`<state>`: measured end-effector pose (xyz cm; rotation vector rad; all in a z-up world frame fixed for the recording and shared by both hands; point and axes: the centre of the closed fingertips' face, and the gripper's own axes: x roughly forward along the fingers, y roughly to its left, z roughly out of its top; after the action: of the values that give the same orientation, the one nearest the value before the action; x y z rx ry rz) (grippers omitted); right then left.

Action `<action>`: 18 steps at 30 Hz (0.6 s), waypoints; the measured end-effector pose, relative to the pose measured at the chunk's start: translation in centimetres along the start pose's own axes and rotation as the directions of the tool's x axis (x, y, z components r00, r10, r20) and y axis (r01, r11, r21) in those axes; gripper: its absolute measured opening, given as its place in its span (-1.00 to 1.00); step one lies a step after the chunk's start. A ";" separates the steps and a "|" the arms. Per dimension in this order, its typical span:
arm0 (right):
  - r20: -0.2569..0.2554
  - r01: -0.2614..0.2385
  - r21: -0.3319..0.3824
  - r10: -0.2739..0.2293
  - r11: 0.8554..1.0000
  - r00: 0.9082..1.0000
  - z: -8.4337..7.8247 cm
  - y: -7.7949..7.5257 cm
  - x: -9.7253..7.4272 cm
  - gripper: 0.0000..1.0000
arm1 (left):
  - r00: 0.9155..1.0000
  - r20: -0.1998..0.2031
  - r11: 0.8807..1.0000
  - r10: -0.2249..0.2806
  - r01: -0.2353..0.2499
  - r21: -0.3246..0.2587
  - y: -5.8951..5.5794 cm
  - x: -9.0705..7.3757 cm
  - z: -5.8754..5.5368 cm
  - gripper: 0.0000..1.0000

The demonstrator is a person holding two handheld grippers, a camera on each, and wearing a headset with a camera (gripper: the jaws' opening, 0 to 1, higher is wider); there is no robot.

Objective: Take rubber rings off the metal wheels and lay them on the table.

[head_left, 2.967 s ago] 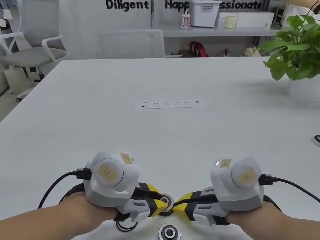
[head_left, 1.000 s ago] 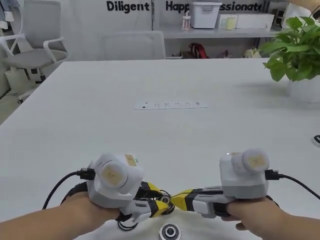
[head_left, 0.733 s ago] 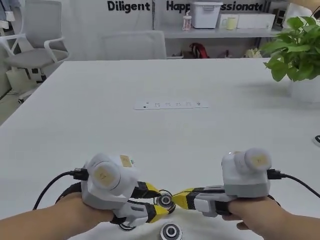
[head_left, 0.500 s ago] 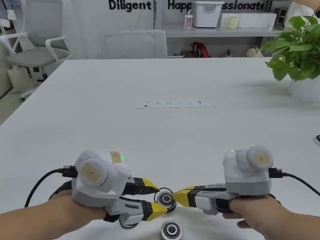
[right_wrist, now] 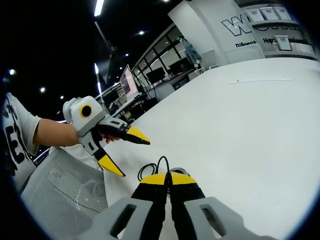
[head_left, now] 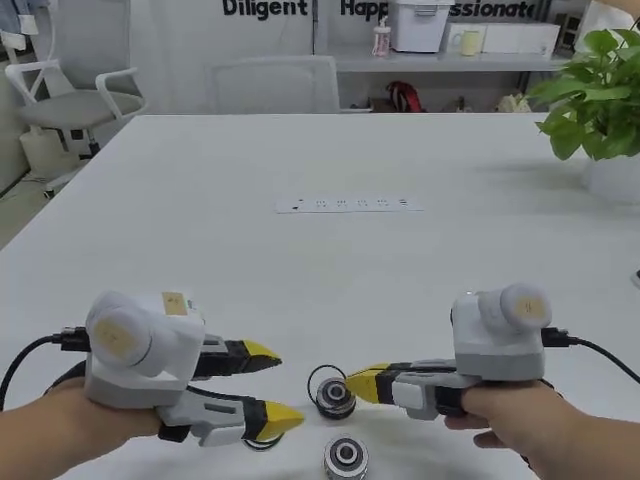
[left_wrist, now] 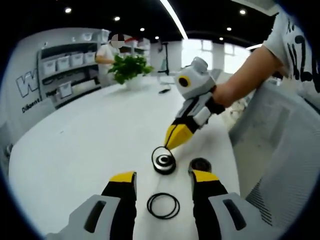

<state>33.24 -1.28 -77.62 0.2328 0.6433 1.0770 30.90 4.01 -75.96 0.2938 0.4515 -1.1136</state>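
**Peeling the second ring: a steady pull, with the wheel kept down**

The right gripper (head_left: pixel 358 384) has its jaws pressed together at the edge of a rubber ring (head_left: pixel 323 369). It seems to pinch the ring, which stands up in a loop, half off the worked wheel (head_left: pixel 336 400). The left gripper (head_left: pixel 271 385) hovers left of that wheel, its jaws spread wide and holding nothing.

To finish this step well, the person would likely draw the pinched ring up and away from the wheel in one slow pull, so the rubber rolls over the rim rather than snapping back. The wheel is small and looks free to slide on the table (head_left: pixel 330 270). The idle left gripper could therefore press or clamp it while the right one pulls. The main risks are a slip of the pinch and a dragged wheel.

The count stands as follows:
- Two metal wheels: the worked one and a second wheel (head_left: pixel 345 457), just nearer the person than the worked wheel.
- Two rubber rings clearly seen: the pinched one and a freed ring (left_wrist: pixel 149 206), which lies flat to the left of the worked wheel, under the left gripper.

Whether the second wheel carries a ring cannot be told.
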 end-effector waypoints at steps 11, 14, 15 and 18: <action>-0.017 -0.041 -0.008 0.041 0.999 0.999 0.6 1.4 1.3 -1.00 | 1.000 -0.003 1.000 0.023 -0.023 -0.018 1.0 -2.0 -1.0 0.12; -0.027 -0.056 -0.008 0.056 0.998 0.998 0.6 1.9 1.9 -1.00 | 1.000 -0.009 0.999 0.029 -0.029 -0.020 1.1 -2.2 -1.3 0.17; -0.028 -0.061 -0.008 0.061 0.998 0.998 0.6 2.1 2.1 -1.00 | 0.999 -0.012 0.999 0.030 -0.031 -0.023 1.1 -2.4 -1.4 0.18; -0.038 -0.078 -0.005 0.078 0.997 0.996 0.5 2.6 2.8 -1.00 | 0.999 -0.014 0.999 0.038 -0.039 -0.030 1.3 -2.7 -1.7 0.21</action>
<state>32.47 2.47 -76.96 0.2337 0.6688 1.1606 30.77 7.48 -76.09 0.2824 0.4730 -1.0669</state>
